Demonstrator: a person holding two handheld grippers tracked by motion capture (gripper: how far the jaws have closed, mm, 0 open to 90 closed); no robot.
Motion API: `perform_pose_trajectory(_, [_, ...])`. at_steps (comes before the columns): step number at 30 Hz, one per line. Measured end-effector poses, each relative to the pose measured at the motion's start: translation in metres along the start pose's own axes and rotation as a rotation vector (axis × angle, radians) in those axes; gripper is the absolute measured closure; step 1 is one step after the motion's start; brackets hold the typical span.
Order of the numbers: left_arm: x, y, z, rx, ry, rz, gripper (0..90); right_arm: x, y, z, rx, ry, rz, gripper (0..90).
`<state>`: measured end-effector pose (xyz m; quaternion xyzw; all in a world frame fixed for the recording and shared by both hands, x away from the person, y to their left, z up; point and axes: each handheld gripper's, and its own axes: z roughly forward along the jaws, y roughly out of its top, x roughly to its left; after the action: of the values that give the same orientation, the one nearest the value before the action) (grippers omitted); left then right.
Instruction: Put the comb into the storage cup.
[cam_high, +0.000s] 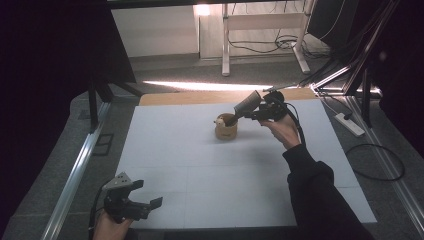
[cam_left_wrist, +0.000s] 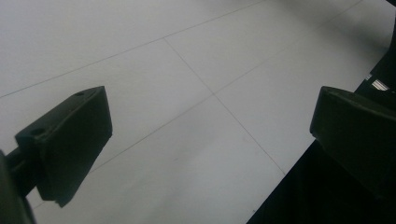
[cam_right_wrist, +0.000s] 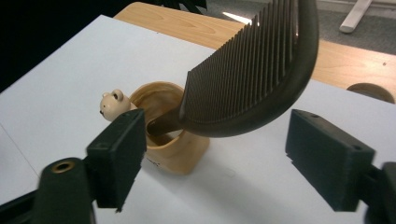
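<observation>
Because the comb (cam_right_wrist: 252, 74) is a thin piece of dark plastic, it should be light and fairly stiff, though its fine teeth could bend or snag if squeezed across them. It stands tilted with its handle end down inside the tan cup (cam_right_wrist: 173, 135), the toothed head leaning out over the rim toward the right hand-held gripper (cam_right_wrist: 212, 154). That gripper's jaws are spread wide on either side of the comb, touching nothing. The smooth spine along the back of the head looks the safest place to pinch, flat-on, since the plastic is likely slippery. The cup, with a small bear figure (cam_right_wrist: 111, 103) on its rim, sits on the white surface (cam_high: 200, 175) and seems light enough to tip if the comb is dragged sideways. The left hand-held gripper (cam_high: 145, 202) rests at the near edge, jaws apart and empty.
</observation>
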<state>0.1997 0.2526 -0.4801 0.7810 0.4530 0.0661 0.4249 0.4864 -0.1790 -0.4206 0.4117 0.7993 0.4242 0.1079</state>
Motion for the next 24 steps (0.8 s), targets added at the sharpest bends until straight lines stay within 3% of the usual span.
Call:
perform_pose_trajectory(9, [0.0,0.0,0.0,0.0,-0.001,0.0,0.0,0.005,0.0,-0.008,-0.007,-0.01,-0.059,11.3])
perform_pose_trajectory(14, [0.0,0.0,0.0,0.0,-0.001,0.0,0.0,0.01,0.0,-0.015,-0.029,-0.036,-0.106,8.2])
perform_pose_trajectory(24, [0.0,0.0,0.0,0.001,-0.004,0.0,0.0,0.019,-0.005,-0.021,-0.011,-0.082,-0.17,0.7])
